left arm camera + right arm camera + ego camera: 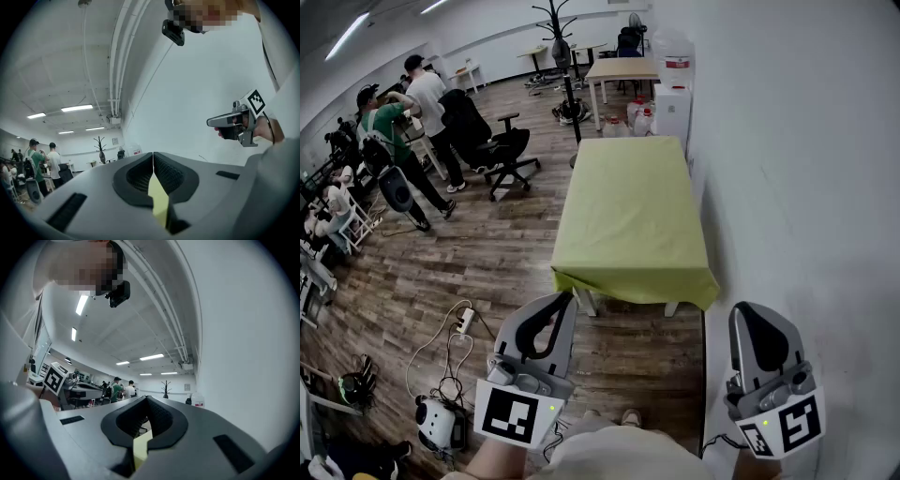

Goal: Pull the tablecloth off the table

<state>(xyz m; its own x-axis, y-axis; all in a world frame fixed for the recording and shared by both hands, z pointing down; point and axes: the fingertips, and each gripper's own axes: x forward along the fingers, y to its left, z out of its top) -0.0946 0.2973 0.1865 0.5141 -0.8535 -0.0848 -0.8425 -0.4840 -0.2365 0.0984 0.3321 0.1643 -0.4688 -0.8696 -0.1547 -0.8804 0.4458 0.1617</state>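
Well, the yellow-green fabric tablecloth [630,216] lies smooth over the long tabletop set against the white wall [787,169]. Its near edge droops past the pale table legs [584,300], which leaves a loose hem to catch. The person stands well back from it on the wood-plank floor [487,272], so the cloth is untouched. Both grippers are held out in front, roughly level and aimed toward the table. The left gripper [562,305] has its tongs pressed together on nothing, and so does the right gripper [752,317]. A yellowish sliver shows behind each pair of tips, probably the distant cloth rather than anything pinched. I'd guess walking up comes first.
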